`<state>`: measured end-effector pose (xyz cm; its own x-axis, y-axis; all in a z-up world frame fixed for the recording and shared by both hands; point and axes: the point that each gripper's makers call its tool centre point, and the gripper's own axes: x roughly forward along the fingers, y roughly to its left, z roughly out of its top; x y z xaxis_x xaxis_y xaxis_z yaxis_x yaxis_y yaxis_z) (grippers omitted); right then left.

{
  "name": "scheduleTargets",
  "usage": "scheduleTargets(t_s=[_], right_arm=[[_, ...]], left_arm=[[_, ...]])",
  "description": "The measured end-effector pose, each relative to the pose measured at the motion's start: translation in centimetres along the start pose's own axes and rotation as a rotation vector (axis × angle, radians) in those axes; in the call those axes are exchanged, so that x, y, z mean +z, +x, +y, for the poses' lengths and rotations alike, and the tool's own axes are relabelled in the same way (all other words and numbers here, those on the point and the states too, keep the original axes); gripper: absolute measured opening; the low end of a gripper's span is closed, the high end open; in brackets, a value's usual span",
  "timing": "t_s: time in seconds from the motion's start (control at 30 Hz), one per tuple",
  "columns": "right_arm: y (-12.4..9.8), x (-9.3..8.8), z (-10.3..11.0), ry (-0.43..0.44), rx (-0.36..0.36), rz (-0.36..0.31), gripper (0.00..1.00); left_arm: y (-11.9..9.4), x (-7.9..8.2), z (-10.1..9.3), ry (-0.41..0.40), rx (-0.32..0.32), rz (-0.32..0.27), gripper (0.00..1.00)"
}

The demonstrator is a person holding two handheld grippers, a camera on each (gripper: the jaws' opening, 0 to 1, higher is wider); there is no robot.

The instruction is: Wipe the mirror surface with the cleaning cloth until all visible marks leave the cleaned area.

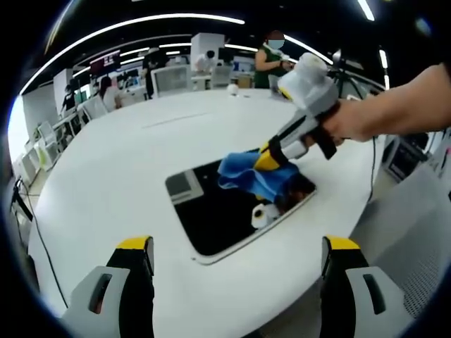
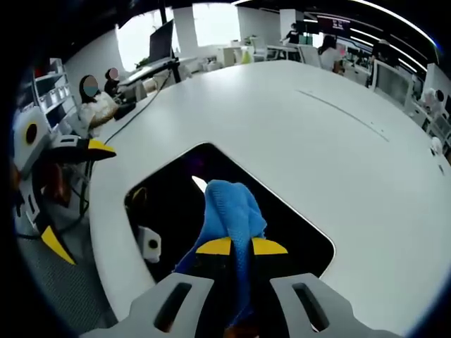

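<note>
wiping in progress: cloth pressed to the mirror by the right hand-held gripper

the mirror (image 1: 225,222), a dark rounded rectangle, lies flat on the white counter (image 1: 127,162), close to the counter's near edge. the right hand-held gripper (image 2: 241,246) has its yellow-tipped jaws closed on the blue cleaning cloth (image 2: 231,208), which rests bunched on the mirror's glass, toward one long edge of the mirror. in the left gripper view the same cloth (image 1: 250,176) and right hand-held gripper (image 1: 271,156) sit over the mirror's far corner, a hand (image 1: 352,120) on the grip. the left hand-held gripper (image 1: 236,257) hovers just short of the mirror, jaws wide apart and holding nothing.

step judged: mid-wipe. the next move probably calls for dragging the cloth across the uncovered glass while keeping the pressure flat.

hard to make out: the glass reads almost black, so marks cannot be told from reflections; the pale shapes on the mirror seem to be reflected objects. the glass under the cloth is hidden.
</note>
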<state>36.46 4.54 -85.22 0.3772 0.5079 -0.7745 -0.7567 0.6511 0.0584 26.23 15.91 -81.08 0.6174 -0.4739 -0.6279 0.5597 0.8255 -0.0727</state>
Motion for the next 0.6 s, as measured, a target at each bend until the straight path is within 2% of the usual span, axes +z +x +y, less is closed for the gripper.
scheduleTargets(t_s=[0.4, 0.6], right_arm=[[-0.7, -1.0, 1.2, 0.004, 0.002, -0.014, 0.03], [-1.0, -1.5, 2.0, 0.003, 0.006, -0.014, 0.03]], left_arm=[[-0.2, 0.0, 0.4, -0.015, 0.018, -0.012, 1.0], [-0.1, 0.2, 0.3, 0.007, 0.016, -0.016, 1.0]])
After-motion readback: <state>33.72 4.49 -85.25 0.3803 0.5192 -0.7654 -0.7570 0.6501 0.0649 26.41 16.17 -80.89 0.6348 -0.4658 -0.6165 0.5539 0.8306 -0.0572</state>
